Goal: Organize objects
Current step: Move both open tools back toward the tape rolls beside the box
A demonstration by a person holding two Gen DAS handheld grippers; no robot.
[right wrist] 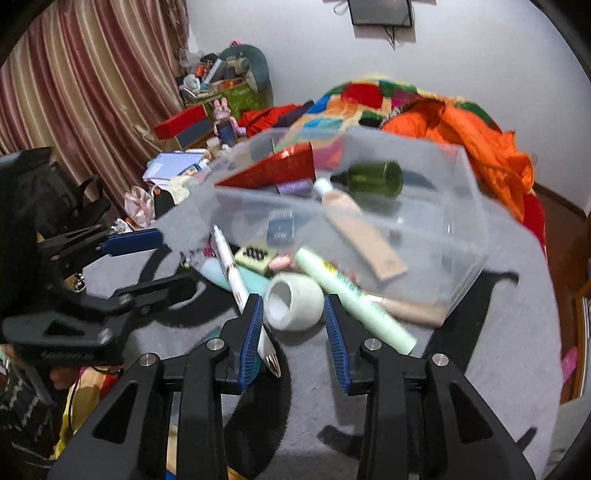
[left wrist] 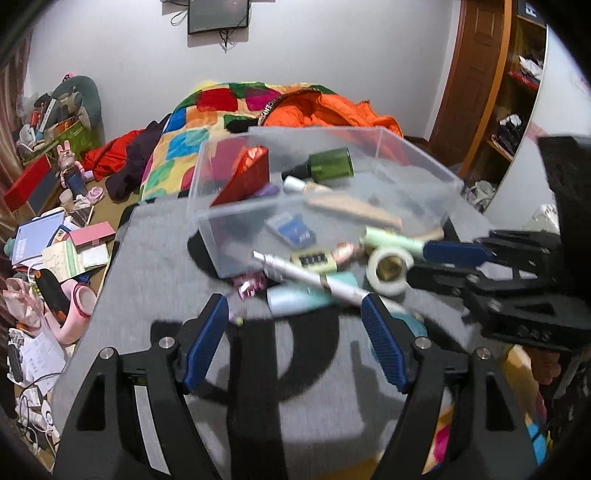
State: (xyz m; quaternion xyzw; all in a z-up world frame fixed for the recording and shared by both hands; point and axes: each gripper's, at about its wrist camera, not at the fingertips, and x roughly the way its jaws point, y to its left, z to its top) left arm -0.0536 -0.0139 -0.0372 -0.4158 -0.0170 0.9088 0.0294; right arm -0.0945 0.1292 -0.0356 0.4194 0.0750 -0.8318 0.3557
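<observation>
Tape roll (right wrist: pixel 293 308) sits on the grey table (right wrist: pixel 480 369) just ahead of your released, empty right gripper (right wrist: pixel 293 328); left gripper (left wrist: pixel 295 332) released too, closing crooked could snag the pen (right wrist: pixel 236 280).

Background: patchwork quilt (left wrist: pixel 192 122) in many colours on the bed, orange padded jacket (left wrist: pixel 332 110) heaped on it. Dark wall screen (left wrist: pixel 218 14) with dangling cables on the white wall. Striped curtain (right wrist: pixel 81 85) to one side. Wooden door (left wrist: pixel 476 74) beside open shelves (left wrist: pixel 517 92). Floor clutter: red box (left wrist: pixel 27 182), rabbit figurine (left wrist: pixel 68 162), books and papers (left wrist: pixel 37 240).
</observation>
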